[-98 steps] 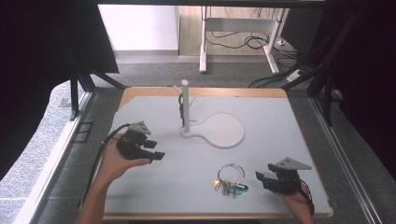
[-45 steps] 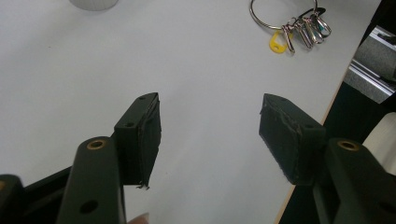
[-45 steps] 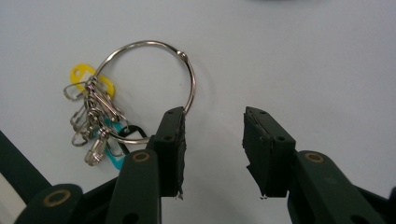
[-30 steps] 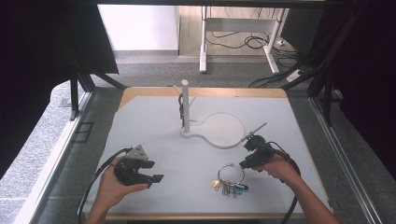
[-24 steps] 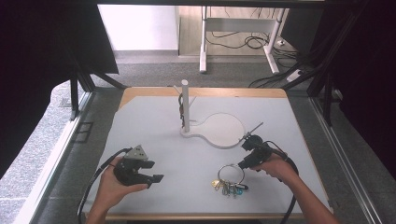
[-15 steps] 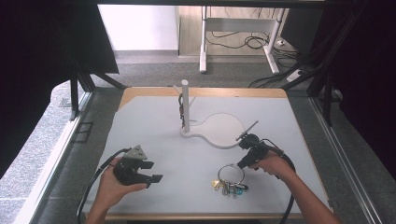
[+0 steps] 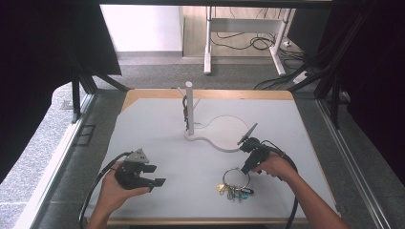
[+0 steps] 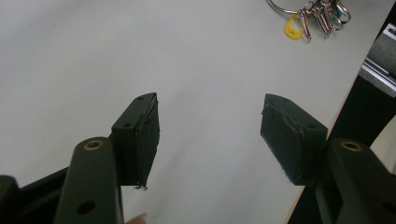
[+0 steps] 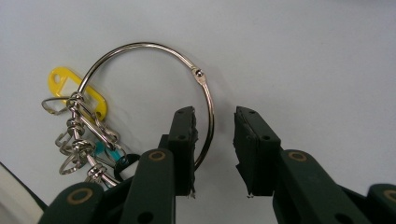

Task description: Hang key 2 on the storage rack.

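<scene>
The right gripper points down at the key ring, jaws apart and straddling the wire of its right-hand arc. Keys and a yellow tag hang off the ring's left. Left gripper hovers wide apart above the white tabletop.

A shiny metal key ring with a glossy yellow plastic tag lies on matt table.

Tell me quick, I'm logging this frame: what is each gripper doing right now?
Left gripper: open, holding nothing, over bare table.
Right gripper: open, its jaws either side of the key ring's wire, not yet shut on it.
</scene>
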Tool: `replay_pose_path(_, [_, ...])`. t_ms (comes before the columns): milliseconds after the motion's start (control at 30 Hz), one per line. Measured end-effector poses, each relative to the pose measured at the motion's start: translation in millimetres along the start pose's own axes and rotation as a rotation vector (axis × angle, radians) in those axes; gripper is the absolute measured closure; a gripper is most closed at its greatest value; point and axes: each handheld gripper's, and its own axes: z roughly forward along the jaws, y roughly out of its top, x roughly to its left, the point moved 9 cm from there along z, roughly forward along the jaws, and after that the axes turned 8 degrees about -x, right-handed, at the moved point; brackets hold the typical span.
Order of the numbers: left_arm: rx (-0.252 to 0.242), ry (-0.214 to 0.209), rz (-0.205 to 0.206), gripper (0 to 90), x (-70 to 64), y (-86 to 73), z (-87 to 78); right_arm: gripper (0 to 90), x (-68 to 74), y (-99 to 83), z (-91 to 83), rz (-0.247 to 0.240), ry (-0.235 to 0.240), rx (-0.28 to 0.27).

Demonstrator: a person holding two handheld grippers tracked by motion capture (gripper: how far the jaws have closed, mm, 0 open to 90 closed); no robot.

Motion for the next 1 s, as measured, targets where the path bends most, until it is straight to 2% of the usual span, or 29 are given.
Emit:
replay_pose_path(100, [0.001, 0.003, 0.000, 37.8, 0.0, -0.2, 0.0, 70.4, -1.7, -1.6, 3.0, -0.005, -0.006, 0.020])
replay_pose_path(333, [0.001, 0.000, -0.003, 37.8, -1.6, -0.6, 2.4, 74.8, 0.7, -4.5, 7.5, 0.007, 0.022, 0.050])
replay_pose_path(367, [0.011, -0.001, 0.008, 37.8, -0.9, -1.3, 1.8, 76.5, 1.0, -5.1, 8.6, 0.013, 0.025, 0.056])
replay_pose_path(433, [0.009, 0.000, 0.006, 37.8, -1.2, -1.2, 1.8, 81.2, 1.1, -4.6, 9.6, 0.023, 0.036, 0.050])
replay_pose_path(533, [0.007, 0.001, 0.005, 37.8, -0.8, -1.1, 1.3, 83.4, 1.7, -3.9, 8.4, 0.042, 0.060, 0.047])
replay_pose_path(700, [0.008, 0.003, 0.001, 37.8, -0.9, -1.6, 1.2, 86.1, 1.4, -5.1, 1.6, 0.060, 0.095, 0.047])
replay_pose_path(833, [-0.004, 0.004, -0.009, 37.9, 0.9, -1.2, 0.0, 86.3, 2.2, -3.4, -9.3, 0.068, 0.113, 0.023])
replay_pose_path(1000, [-0.013, 0.015, -0.027, 38.0, 3.9, -2.1, -0.7, 86.6, 2.5, -1.3, -22.9, 0.048, 0.108, 0.013])
